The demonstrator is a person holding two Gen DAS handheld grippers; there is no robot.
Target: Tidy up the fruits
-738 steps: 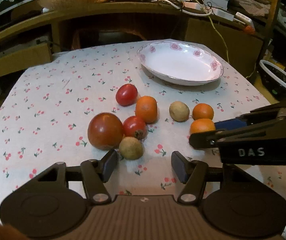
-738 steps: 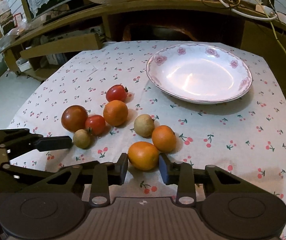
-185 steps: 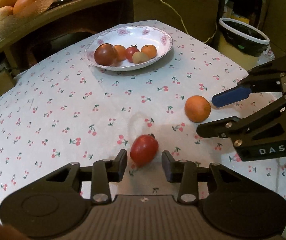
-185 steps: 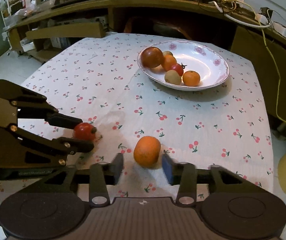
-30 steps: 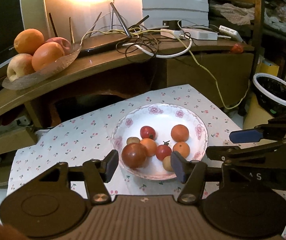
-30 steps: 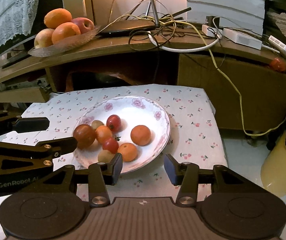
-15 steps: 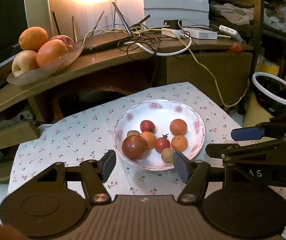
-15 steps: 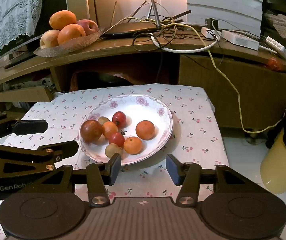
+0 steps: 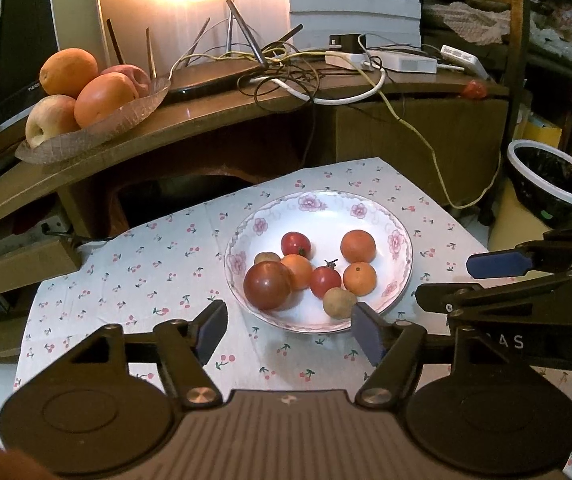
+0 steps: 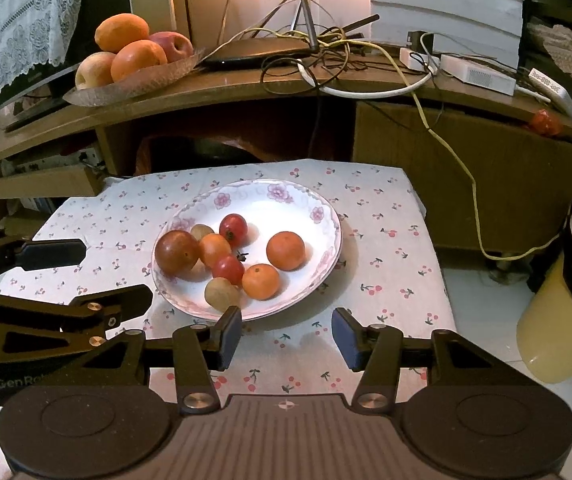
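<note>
All eight fruits (image 9: 317,276) lie in the floral plate (image 9: 399,258) ahead of both jaws — gathering looks complete. Left gripper (image 9: 287,330), just widening, and right gripper (image 10: 286,336) stand parted, empty, short of the rim.

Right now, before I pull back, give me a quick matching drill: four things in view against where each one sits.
Things:
1. big tomato
2. apple
3. plate
4. bin

Places:
A. on the cherry cloth
B. on the floor beside the table
C. in the plate
D. in the glass dish on the shelf

Pairs: 1-C, 2-D, 3-A, 4-B
</note>
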